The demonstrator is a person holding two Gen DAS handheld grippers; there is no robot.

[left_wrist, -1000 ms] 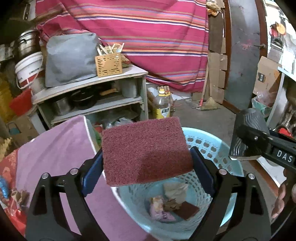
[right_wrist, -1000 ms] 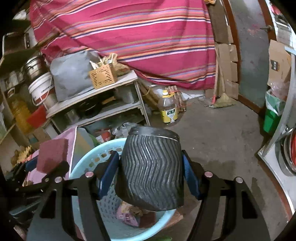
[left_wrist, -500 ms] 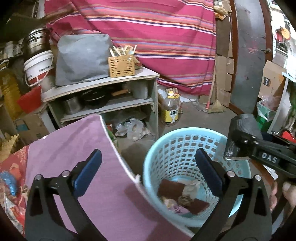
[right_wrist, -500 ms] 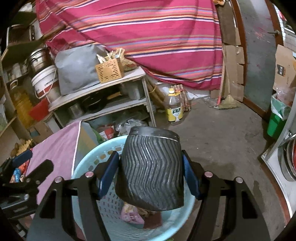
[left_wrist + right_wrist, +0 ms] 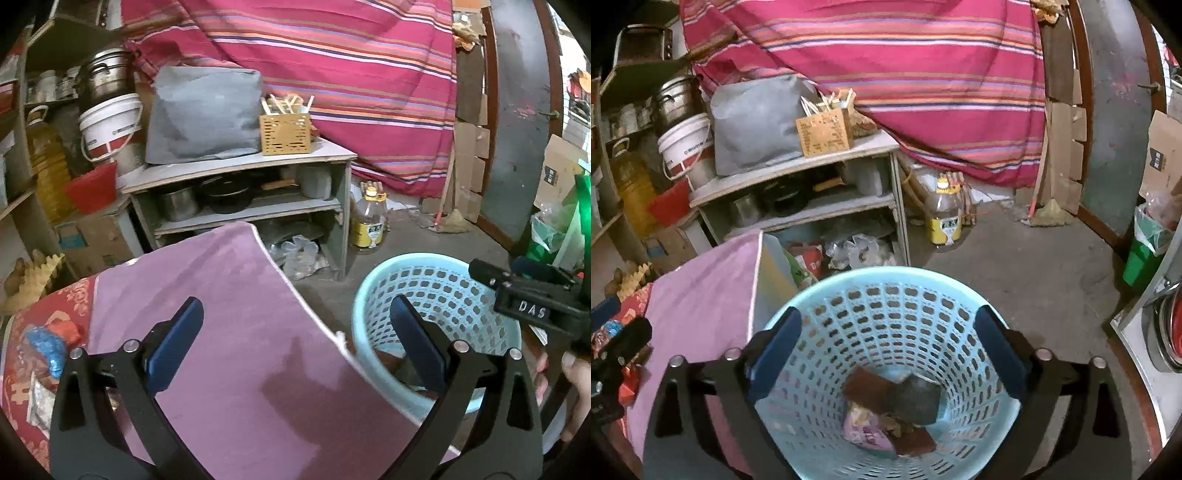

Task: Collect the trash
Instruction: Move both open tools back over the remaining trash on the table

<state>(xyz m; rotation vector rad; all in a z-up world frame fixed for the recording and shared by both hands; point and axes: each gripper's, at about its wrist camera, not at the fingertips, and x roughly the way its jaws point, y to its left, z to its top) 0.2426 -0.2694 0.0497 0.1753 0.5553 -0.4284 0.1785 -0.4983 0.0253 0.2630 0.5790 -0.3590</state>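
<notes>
Over the blue basket [image 5: 886,295], right gripper [image 5: 886,350] gapes wide, empty; trash [image 5: 890,413] sits inside. Left gripper [image 5: 295,339], wide, nears the purple table edge [image 5: 303,314]; a knock risks tipping it.

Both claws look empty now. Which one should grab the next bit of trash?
Left, probably. The left claw hangs open over the purple table, near wrappers at its left end. The right claw is open above the basket.

Lt-blue basket [image 5: 886,295], pink-striped cloth [image 5: 886,74]
</notes>
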